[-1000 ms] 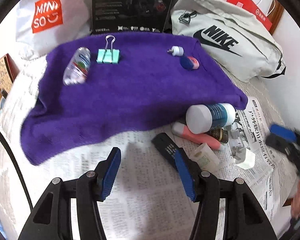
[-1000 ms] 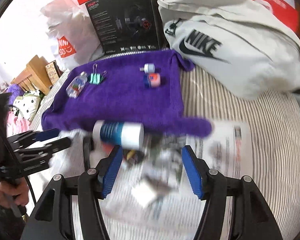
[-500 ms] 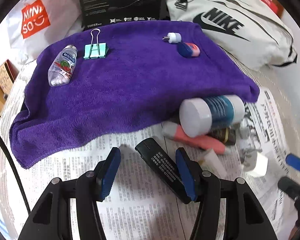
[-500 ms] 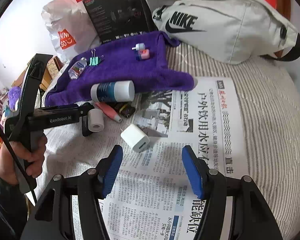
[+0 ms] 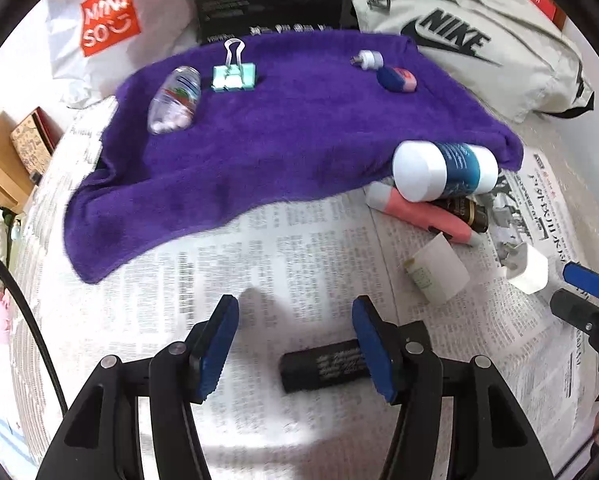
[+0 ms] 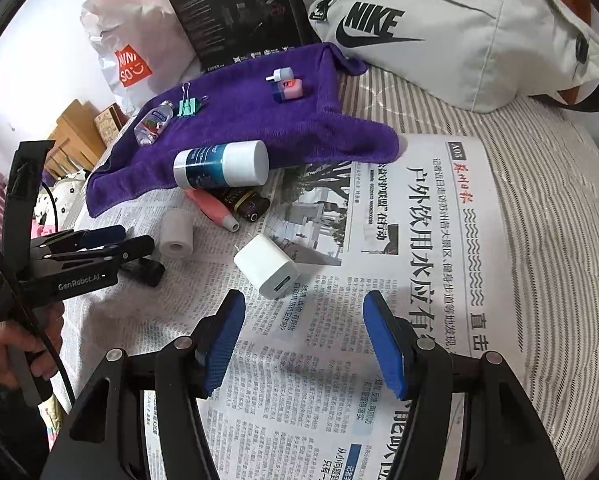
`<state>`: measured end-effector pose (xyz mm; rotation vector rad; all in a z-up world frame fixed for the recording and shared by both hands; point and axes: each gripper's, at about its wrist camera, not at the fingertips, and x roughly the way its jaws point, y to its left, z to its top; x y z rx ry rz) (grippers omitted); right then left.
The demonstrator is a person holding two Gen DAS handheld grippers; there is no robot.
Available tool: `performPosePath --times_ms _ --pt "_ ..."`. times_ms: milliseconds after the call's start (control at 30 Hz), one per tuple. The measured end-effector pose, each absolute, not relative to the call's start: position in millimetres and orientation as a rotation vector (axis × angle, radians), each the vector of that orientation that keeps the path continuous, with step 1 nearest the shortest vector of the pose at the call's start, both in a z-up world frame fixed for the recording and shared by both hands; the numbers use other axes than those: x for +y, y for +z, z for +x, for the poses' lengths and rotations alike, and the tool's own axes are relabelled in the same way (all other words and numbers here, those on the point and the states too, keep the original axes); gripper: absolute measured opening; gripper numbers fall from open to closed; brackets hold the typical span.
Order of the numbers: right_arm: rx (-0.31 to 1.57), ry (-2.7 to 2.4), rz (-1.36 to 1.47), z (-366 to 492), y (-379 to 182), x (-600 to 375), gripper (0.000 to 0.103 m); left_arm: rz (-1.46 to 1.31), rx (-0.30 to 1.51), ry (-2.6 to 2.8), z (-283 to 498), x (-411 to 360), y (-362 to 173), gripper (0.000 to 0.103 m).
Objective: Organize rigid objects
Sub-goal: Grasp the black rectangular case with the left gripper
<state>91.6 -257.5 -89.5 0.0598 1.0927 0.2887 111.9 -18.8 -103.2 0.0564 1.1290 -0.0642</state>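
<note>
Left wrist view, nearest first: left gripper (image 5: 295, 344) has its jaws about half open, nothing pressed between the pads. Over the last half second they widened a little. The black stick-shaped object (image 5: 323, 366) lies on the newspaper (image 5: 259, 264) at bottom centre, one end tucked behind the right-hand pad; I cannot tell whether that pad touches it. Half a second ago it lay diagonally higher in the frame, so the gripper has closed in over it. Judgement: this is the approach to a pick, not yet a grasp.

Right wrist view: right gripper (image 6: 303, 340) also half open and empty, hanging over bare newsprint at bottom centre. The white charger cube (image 6: 267, 266) sits just beyond its fingertips, a likely next target. The view is sharp now, where a second ago it was smeared; the hand has settled.

Middle distance: a small white roll (image 6: 176, 234), a pink tube (image 6: 211, 208), a dark bottle (image 6: 245, 202) and a white-and-blue bottle (image 6: 221, 164) are clustered at the near edge of the purple towel (image 6: 243, 120).

Far: on the towel, already laid out, are a clear mint bottle (image 5: 175, 100), a green binder clip (image 5: 234, 76), a small white cap piece (image 5: 366, 59) and a blue-pink item (image 5: 395, 79). These have not shifted. Judgement: four items placed, about six remaining on the paper.
</note>
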Motion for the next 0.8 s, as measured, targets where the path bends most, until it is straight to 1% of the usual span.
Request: performPosePath --times_ms 233,367,500,633,700,800 --pt "1.098 0.290 0.055 90 -90 -259 0.061 0.047 1.115 -0.200 91 -3 -96 0.057" --pt "1.102 0.293 0.066 90 -90 -260 0.061 0.102 1.102 -0.278 82 -15 -97 0.057" --pt "1.107 0.296 0.052 90 -91 -256 0.061 0.186 1.117 -0.267 91 -33 -108 0.057" --pt "1.120 0.302 0.026 90 -93 -250 0.061 0.271 1.087 -0.312 100 -46 -108 0.058" --pt "1.124 0.304 0.014 89 -94 -247 0.061 0.276 1.089 -0.322 105 -47 -109 0.061" --pt "1.128 0.301 0.007 89 -94 -246 0.061 0.225 1.089 -0.309 115 -43 -110 0.061"
